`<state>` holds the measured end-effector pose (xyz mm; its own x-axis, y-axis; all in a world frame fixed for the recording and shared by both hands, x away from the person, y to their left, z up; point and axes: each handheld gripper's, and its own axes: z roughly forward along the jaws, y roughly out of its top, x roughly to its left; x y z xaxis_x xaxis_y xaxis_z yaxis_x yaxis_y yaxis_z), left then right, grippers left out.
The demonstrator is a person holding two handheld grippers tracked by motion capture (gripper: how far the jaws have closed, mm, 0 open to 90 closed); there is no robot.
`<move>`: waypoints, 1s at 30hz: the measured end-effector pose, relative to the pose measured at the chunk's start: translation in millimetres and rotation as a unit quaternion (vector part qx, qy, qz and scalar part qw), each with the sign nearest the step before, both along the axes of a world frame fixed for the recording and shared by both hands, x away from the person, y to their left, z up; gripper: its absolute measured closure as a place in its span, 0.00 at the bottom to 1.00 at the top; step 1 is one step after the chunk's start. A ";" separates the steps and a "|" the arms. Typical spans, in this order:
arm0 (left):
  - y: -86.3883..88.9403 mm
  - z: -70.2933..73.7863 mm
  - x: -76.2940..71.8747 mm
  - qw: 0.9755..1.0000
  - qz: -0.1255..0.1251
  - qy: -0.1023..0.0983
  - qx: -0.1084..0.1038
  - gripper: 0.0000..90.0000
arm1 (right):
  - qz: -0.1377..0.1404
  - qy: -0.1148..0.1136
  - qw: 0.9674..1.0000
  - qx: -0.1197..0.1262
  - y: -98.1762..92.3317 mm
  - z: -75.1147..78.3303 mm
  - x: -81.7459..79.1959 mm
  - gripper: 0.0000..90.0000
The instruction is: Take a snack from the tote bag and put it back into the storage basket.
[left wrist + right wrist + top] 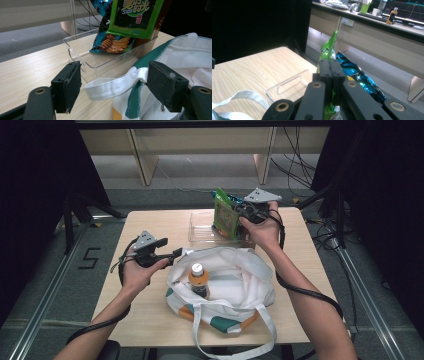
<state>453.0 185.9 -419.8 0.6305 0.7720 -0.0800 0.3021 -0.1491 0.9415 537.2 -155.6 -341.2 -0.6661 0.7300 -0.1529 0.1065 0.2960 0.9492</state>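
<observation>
the right gripper [239,215] is clenched on a green snack bag [226,215] held above the clear tray [200,234]. the left gripper [115,82] stands released, its jaws around the tote bag's [240,270] white handle [112,86].

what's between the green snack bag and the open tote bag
Nothing visible blocks it. The right tongs pinch the green snack bag above the clear tray; the tote bag lies open just nearer the person, with a bottle standing inside, leaving room beside it.
</observation>
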 end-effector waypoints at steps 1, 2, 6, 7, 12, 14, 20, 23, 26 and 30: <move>0.1 0.1 -0.2 1.000 0.001 0.001 0.002 0.30 | -0.003 0.005 1.000 0.000 0.2 -0.4 -0.7 1.00; 0.2 -0.1 -0.1 1.000 0.001 0.001 0.001 0.30 | 0.000 0.001 1.000 -0.004 -0.1 -0.7 0.9 1.00; 0.2 -0.7 0.3 1.000 0.001 0.001 0.000 0.30 | 0.000 0.004 1.000 0.001 1.0 -2.5 2.4 1.00; 0.1 -0.6 0.3 1.000 0.001 0.001 0.000 0.30 | -0.004 0.001 1.000 -0.001 1.5 -2.8 2.1 1.00; -0.1 -1.1 0.3 1.000 -0.001 0.001 0.002 0.30 | 0.000 0.002 1.000 -0.004 4.2 -3.3 2.5 1.00; 0.0 -1.2 0.5 1.000 -0.001 0.001 0.003 0.30 | 0.006 -0.007 1.000 -0.004 5.8 -3.9 3.7 1.00; 0.1 -1.6 0.7 1.000 -0.001 0.002 0.001 0.30 | 0.004 -0.013 1.000 -0.007 11.2 -4.3 4.3 1.00; 0.7 -1.5 0.9 1.000 0.000 0.002 0.001 0.30 | 0.005 -0.016 1.000 -0.012 13.0 -6.2 5.7 1.00; 0.9 -1.6 0.9 1.000 0.001 0.002 0.001 0.30 | 0.010 -0.008 1.000 -0.010 13.6 -7.7 5.6 1.00; 0.0 -1.8 0.8 1.000 0.000 0.002 0.002 0.30 | 0.014 -0.011 1.000 -0.012 14.8 -8.6 6.3 1.00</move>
